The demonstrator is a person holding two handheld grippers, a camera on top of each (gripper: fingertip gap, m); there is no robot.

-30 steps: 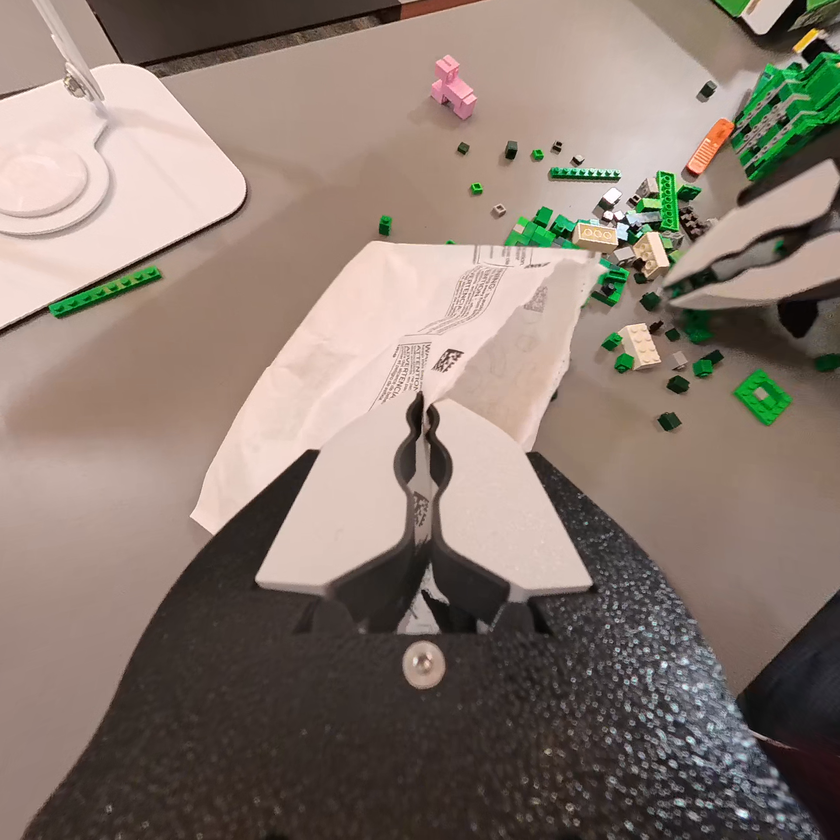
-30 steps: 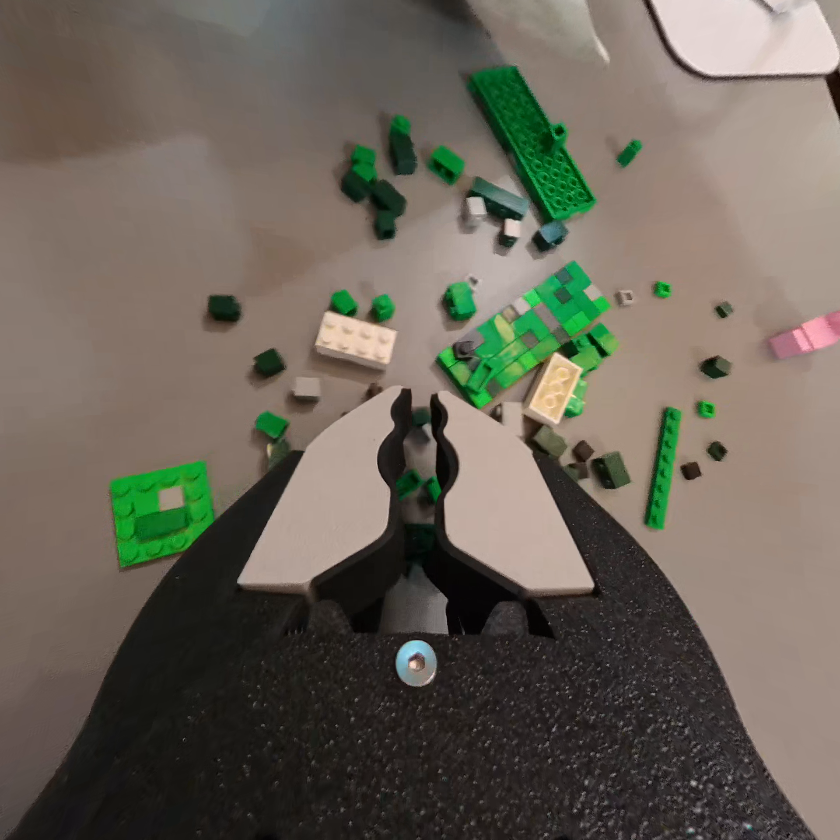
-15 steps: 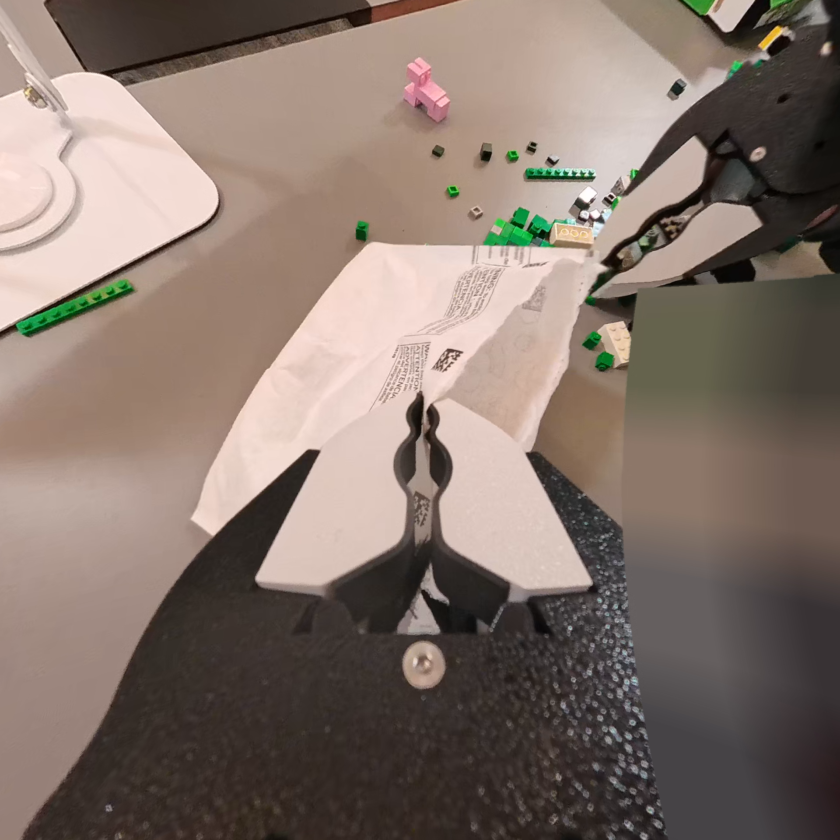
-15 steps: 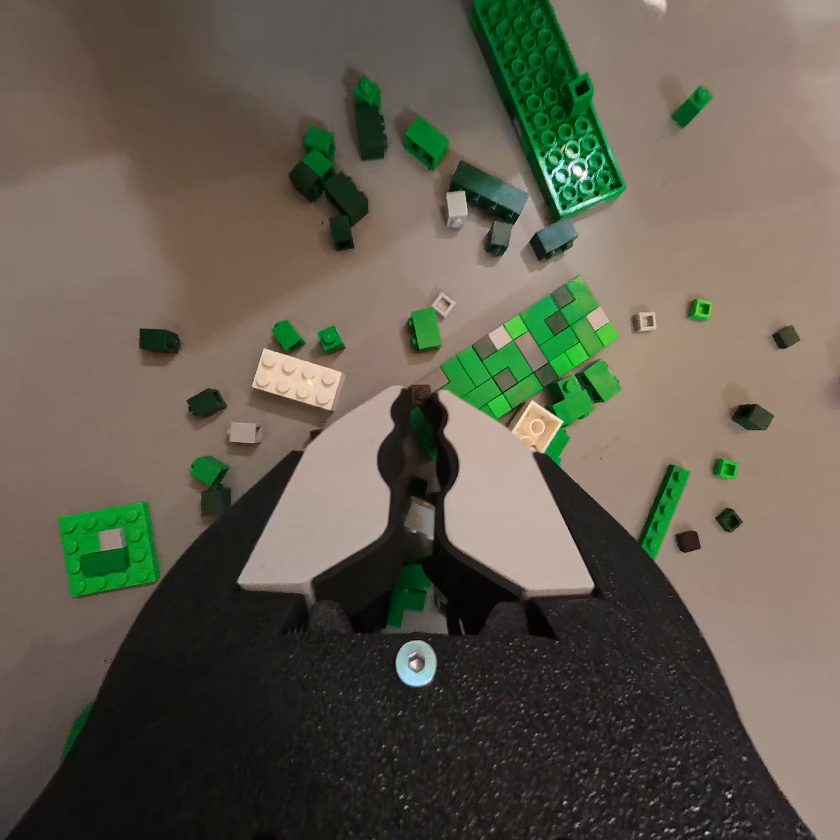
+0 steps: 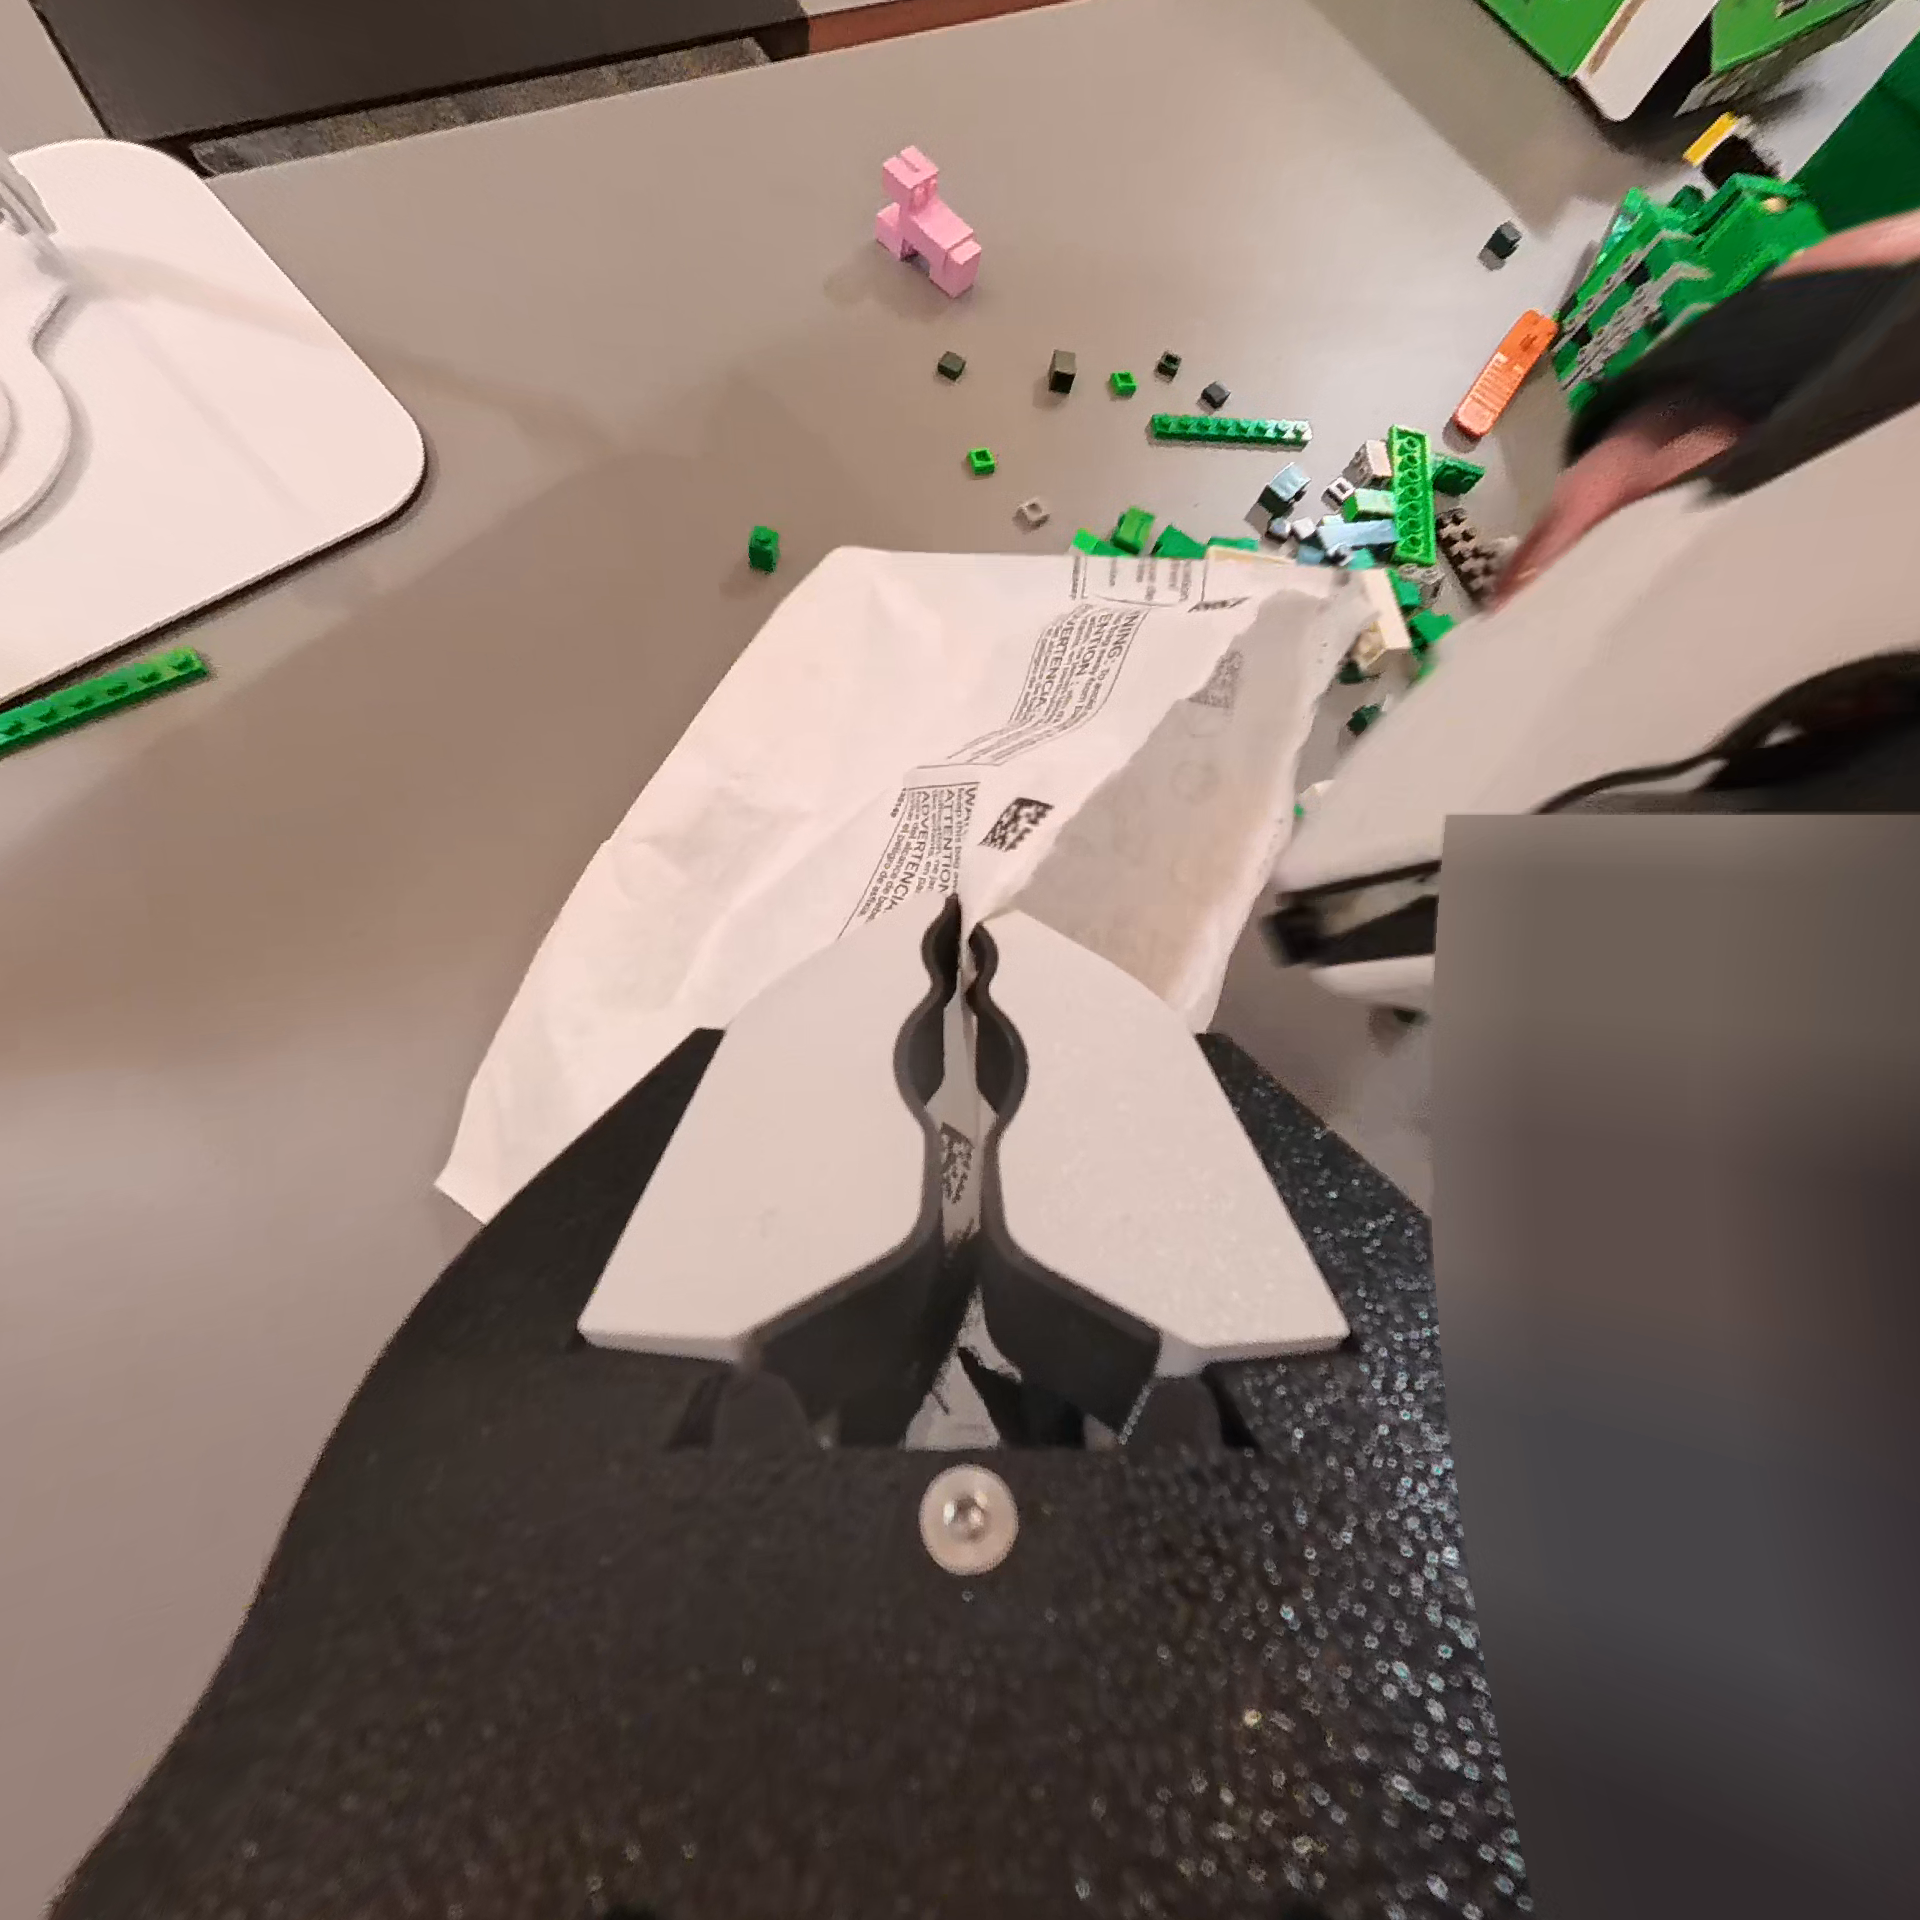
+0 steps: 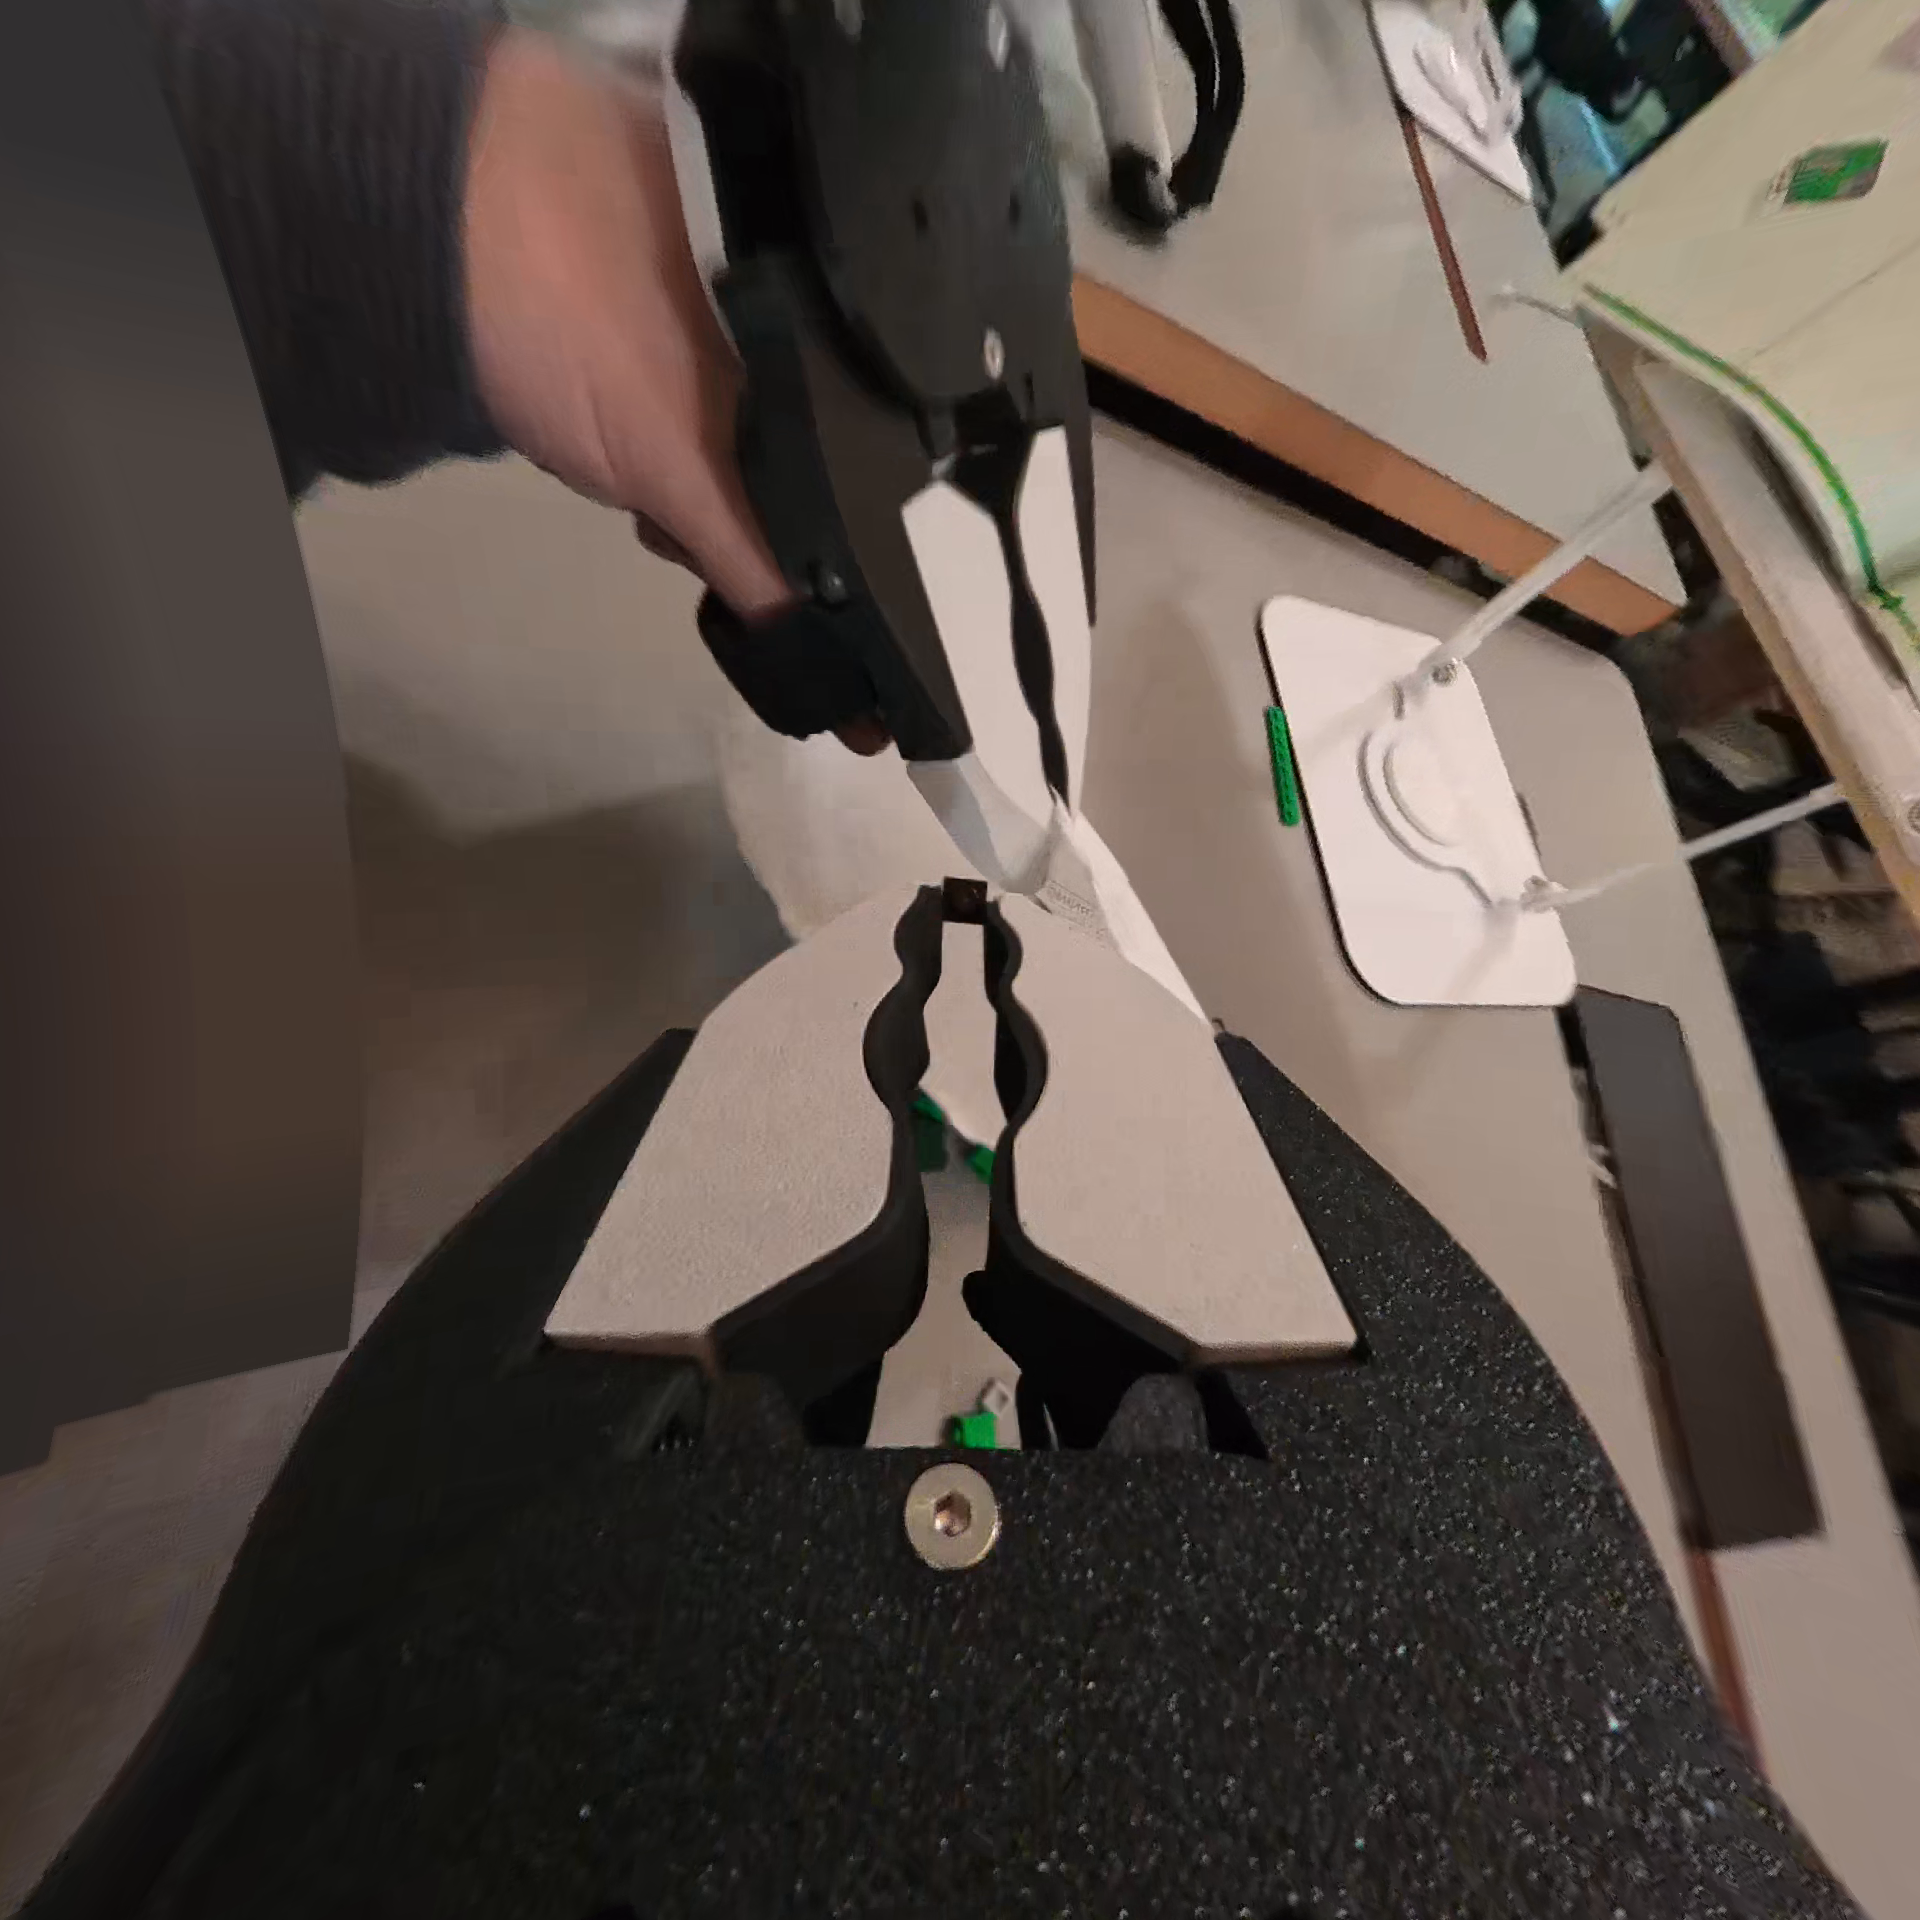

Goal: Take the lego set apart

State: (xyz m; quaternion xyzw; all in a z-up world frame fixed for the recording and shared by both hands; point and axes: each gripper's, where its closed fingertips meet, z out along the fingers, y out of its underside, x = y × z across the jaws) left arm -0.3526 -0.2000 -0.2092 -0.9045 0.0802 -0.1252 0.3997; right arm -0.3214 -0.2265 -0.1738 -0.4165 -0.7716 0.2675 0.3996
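Observation:
My left gripper (image 5: 961, 925) is shut on the near edge of a white paper bag (image 5: 831, 748) and holds its torn mouth up off the grey table. My right gripper (image 6: 963, 902) is shut on a small dark lego piece (image 6: 963, 896) pinched at its tips, in the air just before the bag (image 6: 1101, 925). In the left wrist view the right gripper (image 5: 1299, 925) is blurred, its tips beside the bag's mouth. A pile of loose green, grey and white lego pieces (image 5: 1382, 520) lies beyond the bag.
A pink lego pig (image 5: 925, 223) stands at the back. A partly built green lego block (image 5: 1683, 270) and an orange separator tool (image 5: 1501, 374) are at the far right. A white stand base (image 5: 156, 416) with a green strip (image 5: 104, 696) beside it is on the left. My hands' fingertips stand some 5 centimetres from each other. Both grippers' tips are roughly 30 centimetres from the pink lego pig (image 5: 925, 223).
My right gripper closed on a small dark piece in the pile, lifted it and swung it over to the bag's mouth. My left gripper kept hold of the bag.

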